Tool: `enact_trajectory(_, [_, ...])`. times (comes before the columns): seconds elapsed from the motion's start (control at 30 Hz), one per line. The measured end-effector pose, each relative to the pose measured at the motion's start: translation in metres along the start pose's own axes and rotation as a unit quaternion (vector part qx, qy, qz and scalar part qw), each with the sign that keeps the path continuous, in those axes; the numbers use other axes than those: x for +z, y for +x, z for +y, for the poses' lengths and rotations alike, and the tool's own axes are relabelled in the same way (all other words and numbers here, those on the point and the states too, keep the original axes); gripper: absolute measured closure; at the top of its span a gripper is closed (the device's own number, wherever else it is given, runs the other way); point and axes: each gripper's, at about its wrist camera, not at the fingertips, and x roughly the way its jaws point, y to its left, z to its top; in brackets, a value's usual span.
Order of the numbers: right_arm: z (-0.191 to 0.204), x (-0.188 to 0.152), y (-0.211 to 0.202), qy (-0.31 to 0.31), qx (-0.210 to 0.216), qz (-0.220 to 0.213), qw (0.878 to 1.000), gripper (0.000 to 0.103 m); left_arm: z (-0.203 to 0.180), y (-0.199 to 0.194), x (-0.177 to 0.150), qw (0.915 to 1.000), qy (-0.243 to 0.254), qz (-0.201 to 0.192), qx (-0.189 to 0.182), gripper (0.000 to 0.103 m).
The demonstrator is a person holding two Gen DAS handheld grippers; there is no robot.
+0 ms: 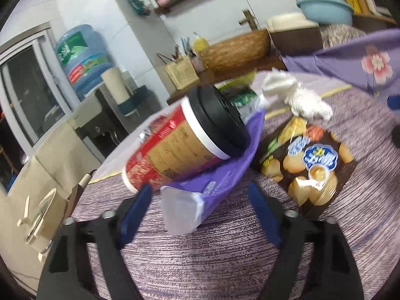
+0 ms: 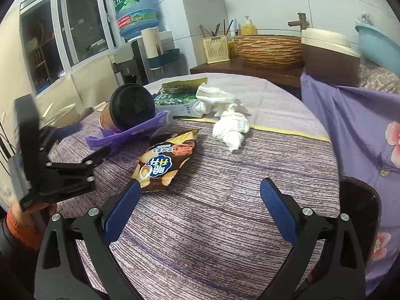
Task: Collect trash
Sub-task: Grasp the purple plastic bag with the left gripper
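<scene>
Purple plastic, a crinkly wrapper (image 1: pixel 220 175), lies on the round table and a paper cup (image 1: pixel 180 147) with a black lid rests tipped over on top of it. The left gripper (image 1: pixel 200 195) has its blue pads on both sides of the wrapper's pale open end, and the jaws are partly open with no pad pressing on it. From the right wrist view the left gripper (image 2: pixel 82 137) reaches in from the left side toward the same purple wrapper (image 2: pixel 130 135) and cup (image 2: pixel 132 107). Just beside the wrapper lies a brown chip bag (image 2: pixel 165 160) with blue letters, flat on the striped purple tablecloth (image 2: pixel 225 225). Near it sits a white crumpled tissue (image 2: pixel 231 128), and another white tissue (image 2: pixel 215 97) lies behind it on a green packet (image 2: pixel 175 97). The right gripper (image 2: pixel 200 195) hangs over the bare cloth with its jaws wide and nothing between them. An orange sleeve (image 2: pixel 22 227) shows at the left edge. Behind the table stand a woven basket (image 2: pixel 270 50), a big blue water bottle (image 2: pixel 135 7) and a window (image 2: pixel 65 20).
</scene>
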Motion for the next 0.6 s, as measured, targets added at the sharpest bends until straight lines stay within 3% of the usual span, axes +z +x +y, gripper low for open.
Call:
enact_trajectory(0.07, [0.002,0.0,0.002,-0.001,0.001,0.003,1.0,0.008,-0.003,0.007,-0.002,0.9999,0.007,0.01,-0.003,0.043])
enact_trajectory(0.13, [0.004,-0.001,0.005,-0.001,0.003,0.006,1.0,0.008,-0.003,0.007,-0.003,0.9999,0.006,0.012,0.0,0.062])
enact_trajectory(0.23, [0.004,0.0,0.008,0.0,0.005,0.008,1.0,0.008,0.003,0.0,-0.002,0.9996,-0.014,0.011,-0.022,0.078])
enact_trajectory(0.43, [0.003,-0.001,0.021,0.015,0.025,0.025,0.999,0.008,0.009,-0.024,-0.007,0.9961,-0.065,-0.005,-0.058,0.088])
enact_trajectory(0.6, [0.004,-0.004,0.033,0.022,0.029,0.046,0.998,0.008,0.017,-0.04,-0.017,0.9897,-0.117,-0.014,-0.081,0.09])
